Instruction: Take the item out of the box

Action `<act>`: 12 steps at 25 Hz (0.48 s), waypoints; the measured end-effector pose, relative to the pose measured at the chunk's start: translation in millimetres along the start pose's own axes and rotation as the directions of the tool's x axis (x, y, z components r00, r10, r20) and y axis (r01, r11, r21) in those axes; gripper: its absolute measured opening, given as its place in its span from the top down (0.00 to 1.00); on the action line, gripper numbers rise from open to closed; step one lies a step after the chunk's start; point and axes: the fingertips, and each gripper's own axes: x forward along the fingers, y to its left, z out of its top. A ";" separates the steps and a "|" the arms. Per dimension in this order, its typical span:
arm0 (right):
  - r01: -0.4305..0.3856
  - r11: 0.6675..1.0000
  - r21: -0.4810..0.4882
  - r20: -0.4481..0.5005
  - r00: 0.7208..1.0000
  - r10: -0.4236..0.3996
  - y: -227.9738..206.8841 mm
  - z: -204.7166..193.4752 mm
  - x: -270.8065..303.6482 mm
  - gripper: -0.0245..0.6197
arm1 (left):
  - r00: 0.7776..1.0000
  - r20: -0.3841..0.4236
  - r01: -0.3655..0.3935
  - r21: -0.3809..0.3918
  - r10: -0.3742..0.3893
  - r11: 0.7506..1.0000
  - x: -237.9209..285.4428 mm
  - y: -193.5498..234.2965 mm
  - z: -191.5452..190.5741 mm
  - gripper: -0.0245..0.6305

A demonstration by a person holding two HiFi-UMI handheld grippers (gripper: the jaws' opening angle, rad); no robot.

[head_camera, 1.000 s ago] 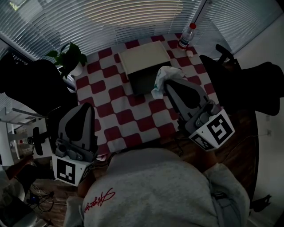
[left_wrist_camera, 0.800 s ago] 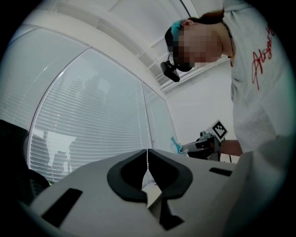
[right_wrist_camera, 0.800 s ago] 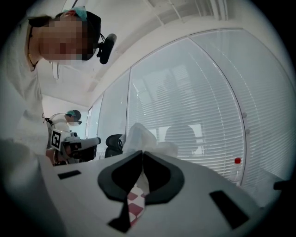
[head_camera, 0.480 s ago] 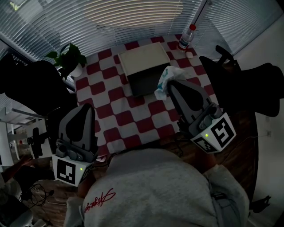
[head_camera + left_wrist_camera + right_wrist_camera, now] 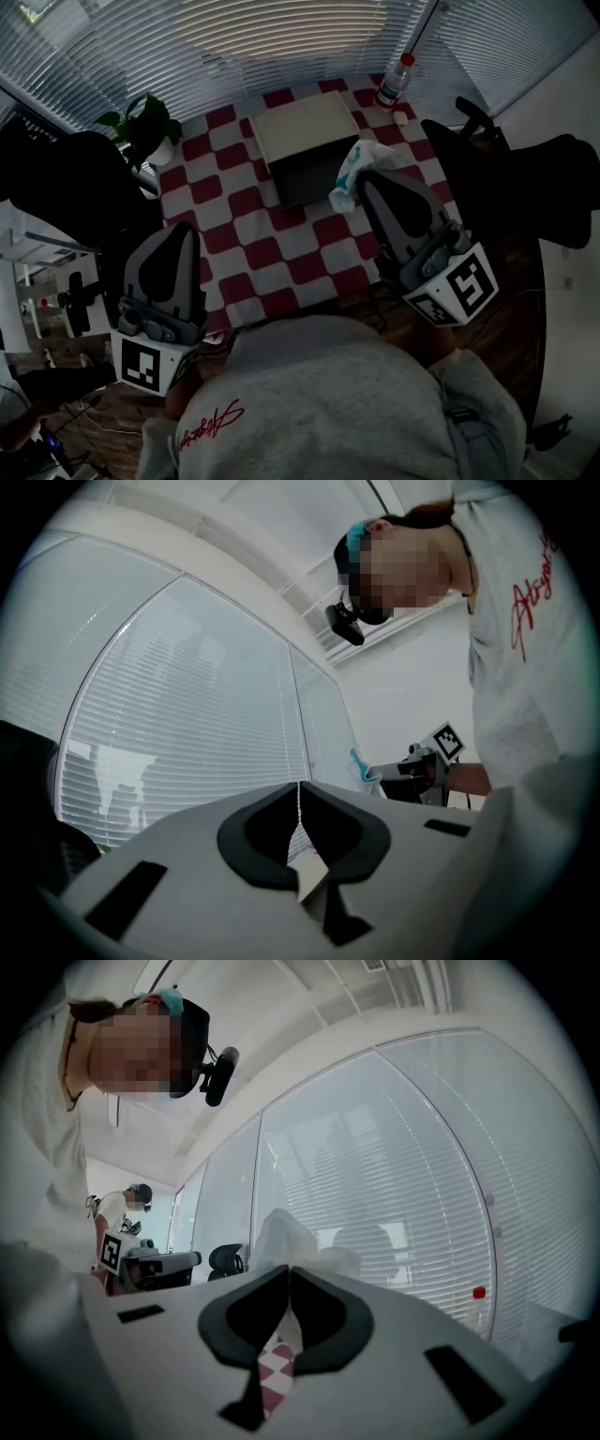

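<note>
Table point(image 5: 234, 225), box point(image 5: 302, 131) interior dark, right hand-held gripper point(image 5: 367, 177) clenching item point(image 5: 345, 185), left hand-held gripper point(image 5: 189, 226) closed.

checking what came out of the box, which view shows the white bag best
The head view: the white bag sits crumpled at the tip of the right gripper beside the box, teal print visible. The right gripper view shows only its top above the shut jaws; the left gripper view shows it small and distant.

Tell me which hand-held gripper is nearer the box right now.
Right. The right hand-held gripper, shut on the white item, is just beside the box, at its right edge. The left hand-held gripper, shut and empty, is well away, by the near-left edge of the checkered table.
</note>
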 end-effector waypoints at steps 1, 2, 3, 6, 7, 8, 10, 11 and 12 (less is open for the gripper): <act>0.002 1.000 0.000 0.002 1.000 -0.002 -0.5 0.4 0.1 0.93 | 1.000 -0.001 -0.001 -0.001 0.001 1.000 0.2 0.5 -0.1 0.93; 0.003 1.000 0.000 0.004 1.000 -0.003 -0.8 0.7 0.2 0.93 | 1.000 -0.001 -0.001 -0.002 0.001 1.000 0.1 1.1 -0.3 0.93; 0.005 1.000 0.001 0.006 1.000 -0.005 -1.1 1.0 0.2 0.93 | 1.000 0.000 -0.002 -0.002 0.002 1.000 -0.1 1.7 -0.3 0.93; 0.011 1.000 0.005 0.014 1.000 -0.011 -2.0 1.1 0.4 0.93 | 1.000 0.003 -0.001 -0.001 0.001 1.000 -0.6 2.9 -1.0 0.93; 0.011 1.000 0.007 0.016 1.000 -0.011 -2.2 1.1 0.4 0.93 | 1.000 0.003 0.000 0.000 0.000 1.000 -0.6 3.0 -1.5 0.93; 0.012 1.000 0.007 0.017 1.000 -0.012 -2.3 1.0 0.4 0.93 | 1.000 0.002 0.001 0.000 -0.001 1.000 -0.5 2.9 -1.9 0.93; 0.015 1.000 0.005 0.019 1.000 -0.015 -2.6 0.6 0.3 0.93 | 1.000 0.004 0.002 -0.001 -0.002 1.000 -0.3 2.9 -2.3 0.93; 0.017 1.000 0.004 0.018 1.000 -0.017 -2.7 0.4 0.2 0.93 | 1.000 0.006 0.001 -0.002 -0.001 1.000 -0.2 3.0 -2.1 0.93; 0.017 1.000 0.003 0.018 1.000 -0.017 -2.6 0.1 0.1 0.93 | 1.000 0.007 0.001 -0.002 -0.001 1.000 -0.2 3.2 -1.9 0.93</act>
